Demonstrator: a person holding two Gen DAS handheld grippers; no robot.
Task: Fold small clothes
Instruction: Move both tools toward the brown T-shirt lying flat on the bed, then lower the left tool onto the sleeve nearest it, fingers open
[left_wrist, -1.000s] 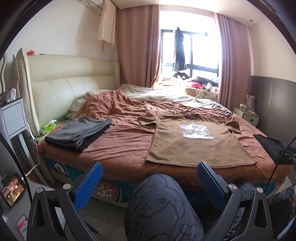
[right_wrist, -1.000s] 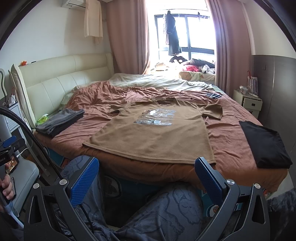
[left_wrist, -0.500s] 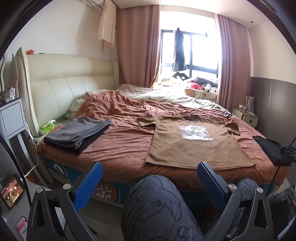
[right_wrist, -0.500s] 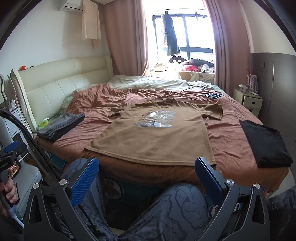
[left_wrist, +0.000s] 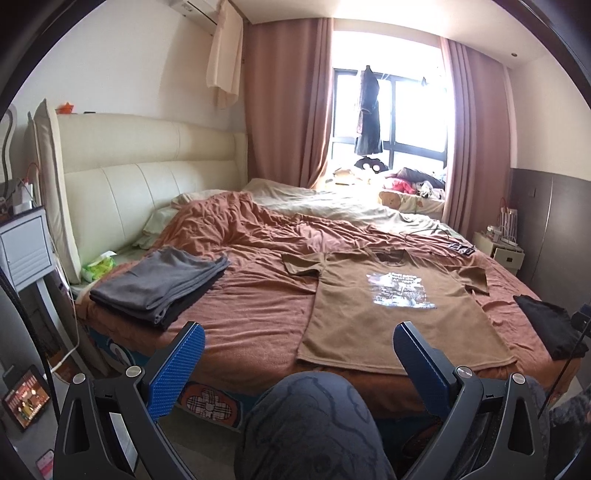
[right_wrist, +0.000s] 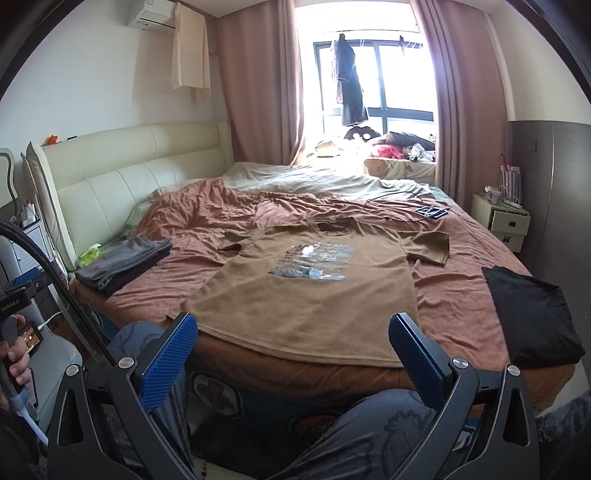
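A brown T-shirt (left_wrist: 391, 310) (right_wrist: 314, 291) with a pale chest print lies flat and face up on the rust-coloured bedspread (left_wrist: 258, 295) (right_wrist: 454, 295), hem at the near bed edge. My left gripper (left_wrist: 299, 343) is open, held short of the bed with nothing between its blue fingers, left of the shirt's hem. My right gripper (right_wrist: 291, 332) is open too and empty, hovering just before the hem. A folded grey pile (left_wrist: 159, 284) (right_wrist: 122, 262) rests at the bed's left. A folded black garment (left_wrist: 550, 328) (right_wrist: 532, 314) lies at its right.
A person's patterned trouser knee (left_wrist: 310, 424) (right_wrist: 388, 428) fills the space below the grippers. A cream headboard (left_wrist: 147, 192) stands at left, a nightstand (right_wrist: 506, 225) at right. A cable and dark device (right_wrist: 430, 211) lie at the bed's far side.
Both grippers have edged forward and up toward the bed, so the shirt looks nearer. Both stay open and nothing on the bed has moved.
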